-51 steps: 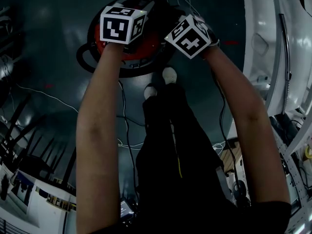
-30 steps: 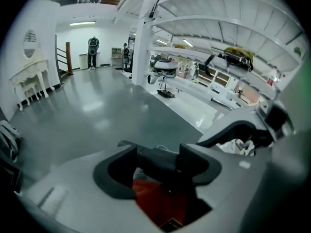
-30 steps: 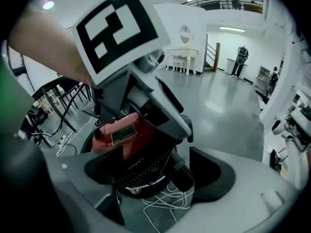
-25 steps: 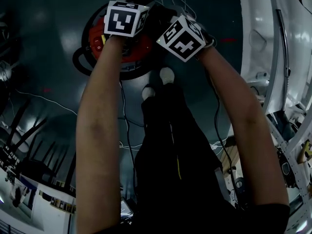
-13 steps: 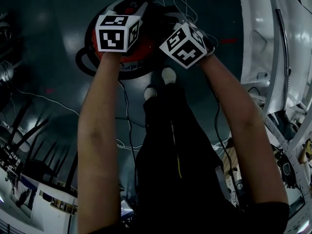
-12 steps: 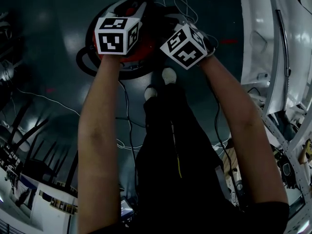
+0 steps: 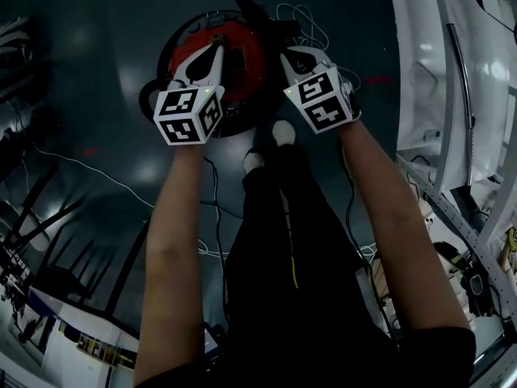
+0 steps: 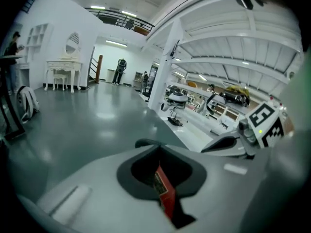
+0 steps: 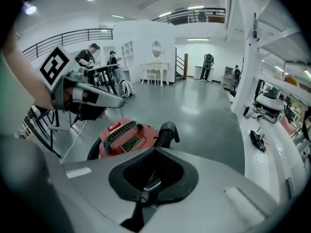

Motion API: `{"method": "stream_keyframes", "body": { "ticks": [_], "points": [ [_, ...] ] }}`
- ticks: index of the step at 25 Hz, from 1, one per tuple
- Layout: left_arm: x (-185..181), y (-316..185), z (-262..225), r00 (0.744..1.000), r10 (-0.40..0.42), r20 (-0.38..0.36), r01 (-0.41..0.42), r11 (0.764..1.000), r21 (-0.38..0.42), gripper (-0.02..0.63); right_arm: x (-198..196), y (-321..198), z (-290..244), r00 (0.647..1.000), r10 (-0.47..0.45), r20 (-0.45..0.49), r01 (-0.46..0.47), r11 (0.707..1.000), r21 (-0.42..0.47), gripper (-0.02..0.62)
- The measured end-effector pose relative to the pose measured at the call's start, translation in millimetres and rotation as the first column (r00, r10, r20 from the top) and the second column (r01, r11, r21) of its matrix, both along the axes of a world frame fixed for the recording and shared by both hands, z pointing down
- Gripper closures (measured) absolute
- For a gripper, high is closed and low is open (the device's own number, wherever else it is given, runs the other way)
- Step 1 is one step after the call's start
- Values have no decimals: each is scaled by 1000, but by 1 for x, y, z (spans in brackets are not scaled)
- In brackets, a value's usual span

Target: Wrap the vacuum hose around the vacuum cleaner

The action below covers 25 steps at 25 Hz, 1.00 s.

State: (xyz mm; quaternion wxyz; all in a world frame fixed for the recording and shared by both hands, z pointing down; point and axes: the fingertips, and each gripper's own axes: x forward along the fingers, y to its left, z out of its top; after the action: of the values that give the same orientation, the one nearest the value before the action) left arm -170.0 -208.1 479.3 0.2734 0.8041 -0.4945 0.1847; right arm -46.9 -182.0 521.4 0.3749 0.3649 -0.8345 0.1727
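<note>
Both claws just closed, jaws together and empty: left claw [image 7: 212, 55], right claw [image 7: 292, 59]. The round red vacuum cleaner [image 7: 234, 43], with a black vented top, stands below and just ahead of the 2 claws. The black ribbed vacuum hose [image 9: 163, 137] curls round its base. The floor [image 7: 97, 55] is glossy grey, in a white hall.

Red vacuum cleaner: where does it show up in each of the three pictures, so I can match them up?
Head view: vacuum cleaner at top centre.
Left gripper view: only a red sliver, low centre, seen past the jaws; probably it.
Right gripper view: lower left of centre, just above the jaws.
Shared landmark: white dressing table, in both gripper views only.
</note>
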Motion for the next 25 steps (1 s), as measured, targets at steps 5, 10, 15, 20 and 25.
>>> {"method": "stream_keyframes", "body": {
  "ticks": [5,10,15,20,25],
  "points": [
    [-21,50,-23,995,-80,-64,78,996,-36,597,-4,31,-27,998,53,20,-52,998,-18,600],
    [-41,107,-51,996,-89,-30,87,993,-74,597,-21,74,-64,993,112,49,-110,993,-50,600],
    [-62,156,-86,996,-91,-8,89,992,-93,597,-42,116,-107,989,131,71,-128,991,-47,600],
    [-74,185,-129,994,-108,1,108,992,-61,597,-50,151,-147,981,173,82,-169,984,-58,600],
    [-80,208,-163,994,-109,0,109,994,-20,597,-60,172,-190,973,199,119,-198,980,-18,600]
  ]
}}
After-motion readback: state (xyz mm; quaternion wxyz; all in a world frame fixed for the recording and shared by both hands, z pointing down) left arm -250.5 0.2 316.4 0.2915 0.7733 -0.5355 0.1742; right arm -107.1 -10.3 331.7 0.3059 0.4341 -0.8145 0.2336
